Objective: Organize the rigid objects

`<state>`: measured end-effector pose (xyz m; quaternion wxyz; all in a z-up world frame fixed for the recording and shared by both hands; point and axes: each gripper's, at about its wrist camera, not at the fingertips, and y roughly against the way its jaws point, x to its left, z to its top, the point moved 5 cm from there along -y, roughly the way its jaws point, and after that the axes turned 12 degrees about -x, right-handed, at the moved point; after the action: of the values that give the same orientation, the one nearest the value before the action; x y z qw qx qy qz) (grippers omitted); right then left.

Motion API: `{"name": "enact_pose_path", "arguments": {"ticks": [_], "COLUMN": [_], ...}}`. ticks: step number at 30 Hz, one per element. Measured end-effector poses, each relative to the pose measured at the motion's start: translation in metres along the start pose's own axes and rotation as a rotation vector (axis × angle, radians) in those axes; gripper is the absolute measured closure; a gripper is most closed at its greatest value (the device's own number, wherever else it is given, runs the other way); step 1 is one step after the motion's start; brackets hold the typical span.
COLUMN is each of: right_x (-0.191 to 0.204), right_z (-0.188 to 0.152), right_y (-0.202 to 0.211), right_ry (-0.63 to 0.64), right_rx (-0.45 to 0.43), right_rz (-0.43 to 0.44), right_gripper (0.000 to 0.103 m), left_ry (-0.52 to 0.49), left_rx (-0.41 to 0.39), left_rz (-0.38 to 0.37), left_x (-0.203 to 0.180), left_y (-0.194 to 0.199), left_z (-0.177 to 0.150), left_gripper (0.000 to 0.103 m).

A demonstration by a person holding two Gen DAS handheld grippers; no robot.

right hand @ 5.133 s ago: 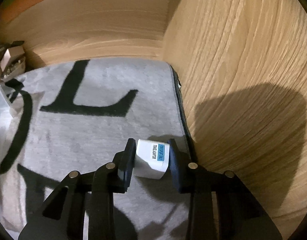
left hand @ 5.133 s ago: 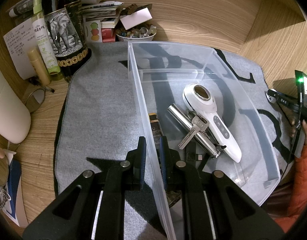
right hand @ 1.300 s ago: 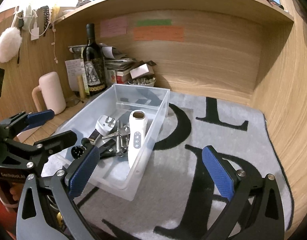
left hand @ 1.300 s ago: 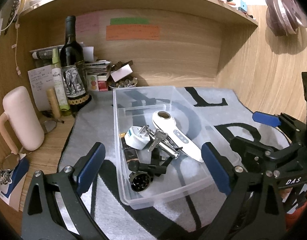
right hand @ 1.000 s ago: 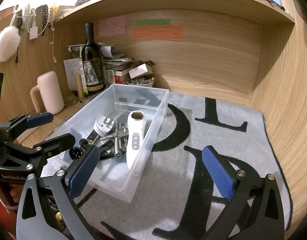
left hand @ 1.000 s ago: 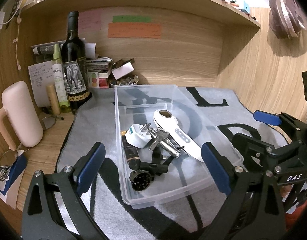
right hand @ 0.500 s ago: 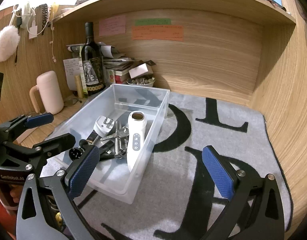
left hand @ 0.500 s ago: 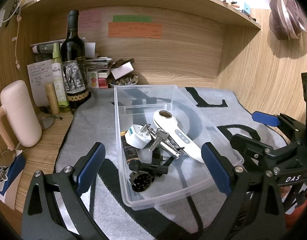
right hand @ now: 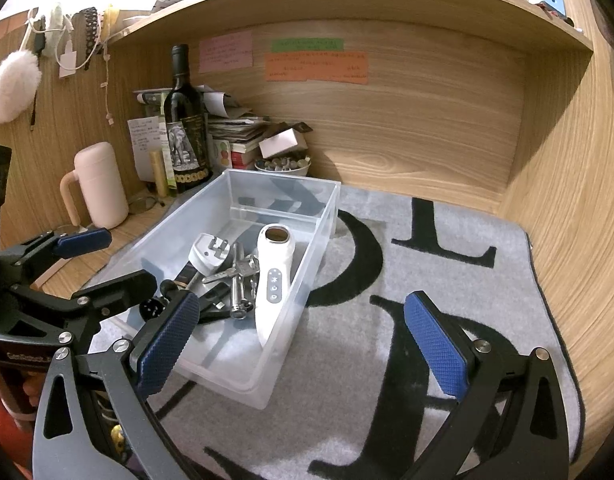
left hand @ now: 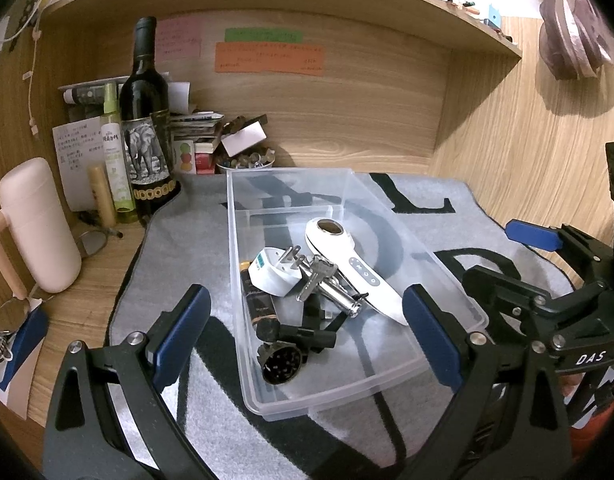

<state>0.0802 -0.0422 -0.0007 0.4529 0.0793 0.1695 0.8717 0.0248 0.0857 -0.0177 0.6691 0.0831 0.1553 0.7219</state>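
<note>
Jaws of left gripper [left hand: 303,332] and right gripper [right hand: 303,344] wide apart, empty; clear rectangular plastic bin [left hand: 447,280] on fuzzy mat

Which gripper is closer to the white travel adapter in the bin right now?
Left, narrowly. The left gripper hangs open just short of the bin's near end, the white travel adapter straight ahead. The right gripper, also open, sits off the bin's right side over the mat.

Far left on the wooden tabletop [left hand: 87,304]: dark wine bottle [left hand: 145,120] w/ elephant label, upright; green spray bottle [left hand: 114,152] just left of it. Pink handled mug [left hand: 35,228] nearer, at left edge. Small bowl [right hand: 283,166] of bits beside stacked books [right hand: 235,136]. Orange and green notes [left hand: 269,58] on back wall — grey mat [right hand: 427,272] w/ black letters covers the right.
</note>
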Motion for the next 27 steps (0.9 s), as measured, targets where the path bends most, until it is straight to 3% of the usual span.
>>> {"name": "enact_pose_path", "arguments": {"ticks": [27], "right_x": [-0.0032], "right_z": [0.003], "right_y": [0.0096], "right_ry": [-0.003], "right_rx": [-0.016], "right_rz": [-0.002], "right_gripper": [0.0], "left_ry": [0.017], "left_rx": [-0.01], "left_rz": [-0.042], "left_x": [-0.0067], "left_y": [0.0066], "left_z": [0.0016], "left_gripper": [0.005]}}
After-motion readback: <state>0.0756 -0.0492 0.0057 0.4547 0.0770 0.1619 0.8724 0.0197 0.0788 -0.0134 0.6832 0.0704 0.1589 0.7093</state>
